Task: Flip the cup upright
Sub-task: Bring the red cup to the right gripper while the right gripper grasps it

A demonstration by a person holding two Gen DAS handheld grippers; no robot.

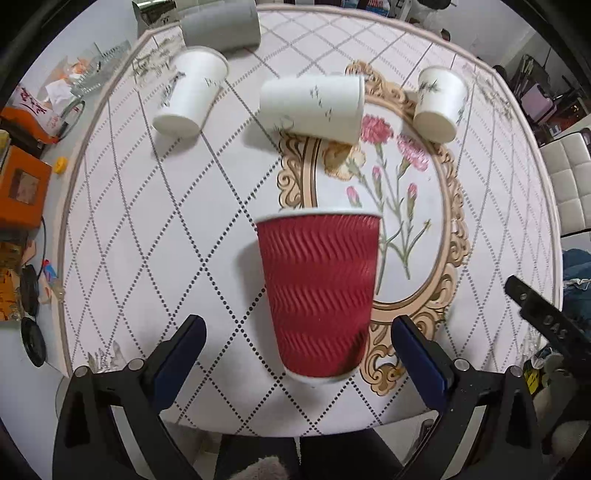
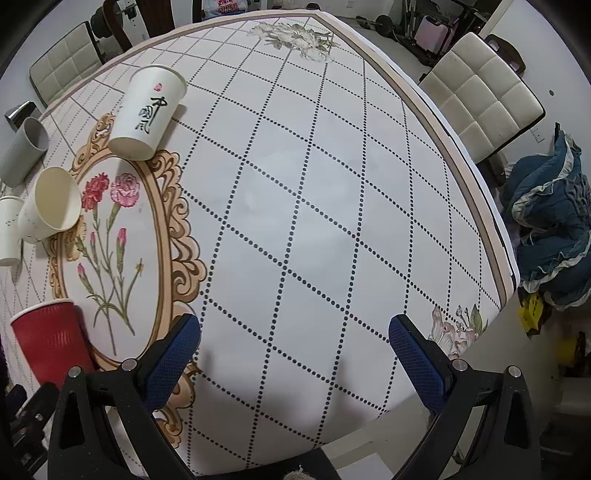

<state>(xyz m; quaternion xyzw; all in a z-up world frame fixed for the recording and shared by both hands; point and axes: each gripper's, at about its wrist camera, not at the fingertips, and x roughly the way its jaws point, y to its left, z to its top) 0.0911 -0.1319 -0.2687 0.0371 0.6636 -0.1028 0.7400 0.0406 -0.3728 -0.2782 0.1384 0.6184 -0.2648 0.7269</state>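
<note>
A large table [image 1: 155, 236] covered in a white cloth with dotted diamonds and a gold-framed flower picture fills both views. On it, near the front edge, stands the red cup [image 1: 319, 291] — a ribbed paper cup that appears upright, wide rim at the top, directly ahead of the left gripper [image 1: 298, 347]. That gripper's blue-padded jaws are spread wide, one on each side of the cup's lower half, not touching it.

The cup looks light and thin-walled; a hard squeeze would likely crush it. The ribbing should give good grip, and the mid-body seems the safest place to hold.

Farther back lie three white cups [image 1: 314, 107] and a grey tube [image 1: 221, 27] — well apart, not in the way.

The right gripper [image 2: 295, 354] hangs wide and empty over bare cloth, to the red cup's right.
</note>
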